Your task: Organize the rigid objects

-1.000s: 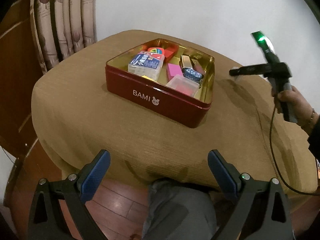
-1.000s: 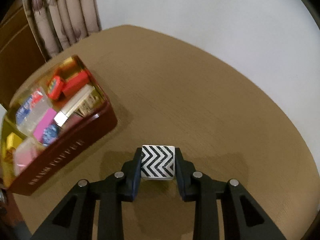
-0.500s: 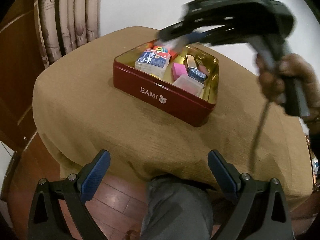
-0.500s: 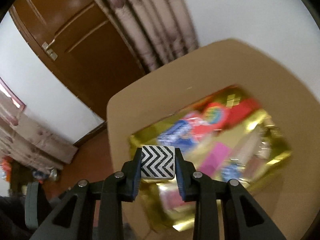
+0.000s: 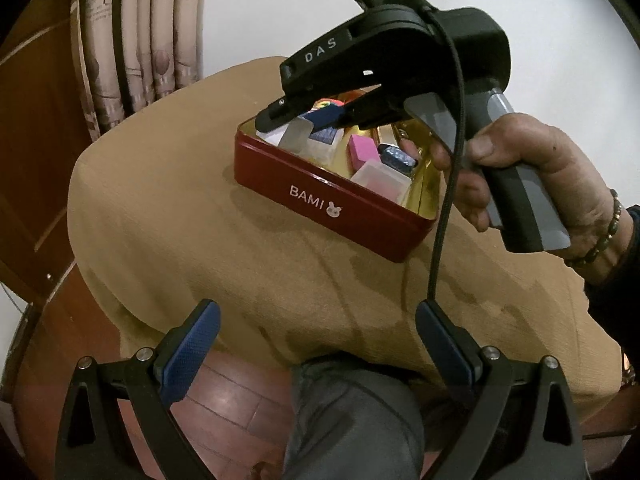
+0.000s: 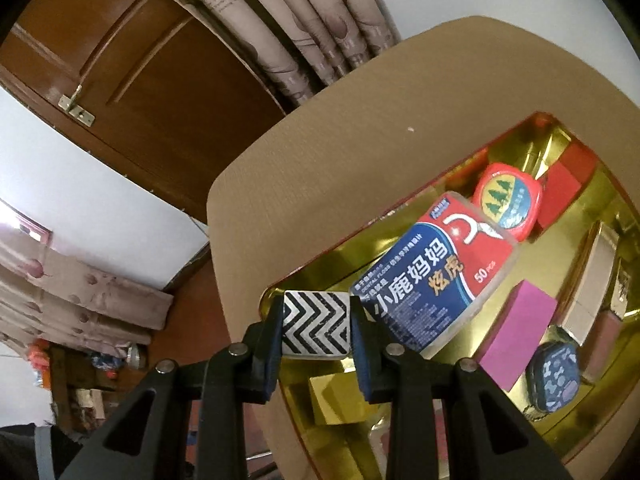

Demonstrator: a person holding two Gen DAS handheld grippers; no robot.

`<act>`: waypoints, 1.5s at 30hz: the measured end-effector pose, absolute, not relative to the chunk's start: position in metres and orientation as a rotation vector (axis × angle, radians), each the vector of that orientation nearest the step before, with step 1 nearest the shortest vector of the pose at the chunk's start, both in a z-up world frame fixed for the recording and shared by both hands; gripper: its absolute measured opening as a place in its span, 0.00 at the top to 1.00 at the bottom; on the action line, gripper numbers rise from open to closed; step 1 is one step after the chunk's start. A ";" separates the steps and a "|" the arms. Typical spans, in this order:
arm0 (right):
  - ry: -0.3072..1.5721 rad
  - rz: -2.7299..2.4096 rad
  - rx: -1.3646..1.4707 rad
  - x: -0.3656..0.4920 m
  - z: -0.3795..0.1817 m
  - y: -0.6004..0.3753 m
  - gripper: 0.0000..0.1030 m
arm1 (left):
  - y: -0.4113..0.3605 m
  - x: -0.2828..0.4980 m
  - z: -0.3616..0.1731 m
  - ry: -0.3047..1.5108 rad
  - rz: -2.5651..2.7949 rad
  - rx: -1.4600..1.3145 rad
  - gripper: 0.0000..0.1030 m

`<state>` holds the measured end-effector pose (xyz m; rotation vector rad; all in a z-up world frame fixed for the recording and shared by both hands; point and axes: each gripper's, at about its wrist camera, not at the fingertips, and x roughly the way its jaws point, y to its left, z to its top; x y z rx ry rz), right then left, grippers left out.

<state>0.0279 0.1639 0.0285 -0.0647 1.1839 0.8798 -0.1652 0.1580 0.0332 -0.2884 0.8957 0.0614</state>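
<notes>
A red tin [image 5: 320, 200] with a gold inside [image 6: 592, 412] stands on the tan-covered table [image 5: 200, 220]. It holds several small items: a blue and red floss box [image 6: 432, 276], a pink block [image 6: 520, 332], a round red case [image 6: 508, 200], a yellow block [image 6: 340, 398]. My right gripper [image 6: 316, 330] is shut on a black-and-white zigzag cube [image 6: 316, 326], held over the tin's near-left corner; from the left wrist view it [image 5: 280, 114] hangs over the tin's far side. My left gripper [image 5: 316, 340] is open and empty, off the table's front edge.
A person's hand [image 5: 520, 176] holds the right gripper's handle, its cable [image 5: 444, 200] hanging across the tin. A knee [image 5: 352, 420] lies below the table edge. Curtains [image 5: 140, 40] and a brown door [image 6: 132, 80] stand behind the table.
My right gripper carried the zigzag cube from the bare table at the right to over the tin and lowered toward its corner. The left gripper stayed open, shifting slightly.
</notes>
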 end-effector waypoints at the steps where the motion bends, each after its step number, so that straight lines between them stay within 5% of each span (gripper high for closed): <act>1: 1.178 0.878 -0.074 0.027 0.030 0.164 0.71 | 0.158 -0.165 0.032 0.898 0.063 -0.293 0.06; 9: 1.157 0.867 -0.032 0.026 0.036 0.155 0.67 | 0.161 -0.164 0.033 0.889 0.087 -0.295 0.06; 15: 0.803 0.728 -0.056 -0.030 0.085 0.107 0.64 | 0.171 -0.165 0.047 0.796 0.119 -0.202 0.06; 16: 0.722 0.650 -0.074 -0.050 0.092 0.097 0.61 | 0.173 -0.166 0.050 0.764 0.122 -0.175 0.06; 18: 0.605 0.510 -0.107 -0.082 0.099 0.085 0.36 | 0.178 -0.164 0.055 0.722 0.124 -0.105 0.06; 23: 0.436 0.269 -0.134 -0.146 0.106 0.074 0.25 | 0.193 -0.157 0.059 0.651 0.090 -0.033 0.06; 28: 0.320 0.108 -0.074 -0.177 0.104 0.069 0.23 | 0.202 -0.150 0.064 0.606 0.065 -0.029 0.06; 45: 0.357 -0.106 -0.001 -0.164 0.072 0.068 0.23 | 0.205 -0.135 0.070 0.495 -0.020 0.072 0.03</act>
